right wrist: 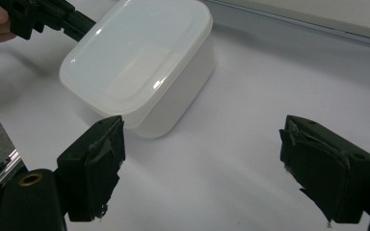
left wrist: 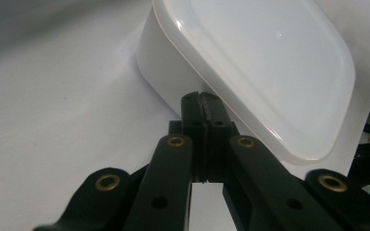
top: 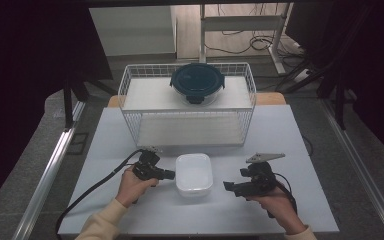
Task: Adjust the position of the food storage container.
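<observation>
Two grippers closing in on one white lidded container (top: 194,174), near centre of the table (top: 280,135).

Left gripper (top: 170,174) pressed together, tips touching the container's left wall just under the lid rim, probably to steady or nudge it. Right gripper (top: 228,186) spread wide, a little apart from the container's right side, seemingly lined up to take it from that flank. Farther back, one white wire basket (top: 187,102) with two shelves; on the top shelf, one round glass container with a dark teal clip lid (top: 197,82). Counted: two grippers, two containers, one basket. Lower shelf apparently free, perhaps for the white one.
</observation>
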Available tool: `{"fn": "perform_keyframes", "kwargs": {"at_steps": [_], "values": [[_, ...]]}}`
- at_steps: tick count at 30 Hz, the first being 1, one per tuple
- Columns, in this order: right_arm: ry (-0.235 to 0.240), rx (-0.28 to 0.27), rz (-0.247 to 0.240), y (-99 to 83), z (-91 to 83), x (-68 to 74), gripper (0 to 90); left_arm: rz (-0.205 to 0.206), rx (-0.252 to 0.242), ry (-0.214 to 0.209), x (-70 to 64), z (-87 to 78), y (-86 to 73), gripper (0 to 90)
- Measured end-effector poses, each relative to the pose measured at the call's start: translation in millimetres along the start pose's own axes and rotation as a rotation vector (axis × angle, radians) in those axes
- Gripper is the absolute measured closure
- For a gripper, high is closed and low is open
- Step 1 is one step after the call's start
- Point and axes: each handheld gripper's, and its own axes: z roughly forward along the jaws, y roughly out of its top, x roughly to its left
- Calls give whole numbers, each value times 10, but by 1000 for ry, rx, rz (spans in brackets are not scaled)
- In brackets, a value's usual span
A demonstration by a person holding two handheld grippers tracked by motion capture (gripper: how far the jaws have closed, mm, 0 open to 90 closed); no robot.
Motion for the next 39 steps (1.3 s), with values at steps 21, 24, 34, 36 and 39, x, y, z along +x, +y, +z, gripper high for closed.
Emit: {"fn": "perform_keyframes", "kwargs": {"at_steps": [21,24,34,36,39], "values": [[-5,-17,-3,19,-40,-2,159,33,-171,126,-253,-567,-272,741],[-1,-16,-6,29,-32,6,158,12,-185,134,-303,-591,-306,574],[16,-18,-14,84,8,-3,158,-4,-197,169,-408,-607,-402,340],[19,-22,-17,100,8,0,158,-8,-197,170,-415,-602,-410,311],[19,-29,-17,119,4,6,158,-21,-202,162,-424,-596,-420,276]]}}
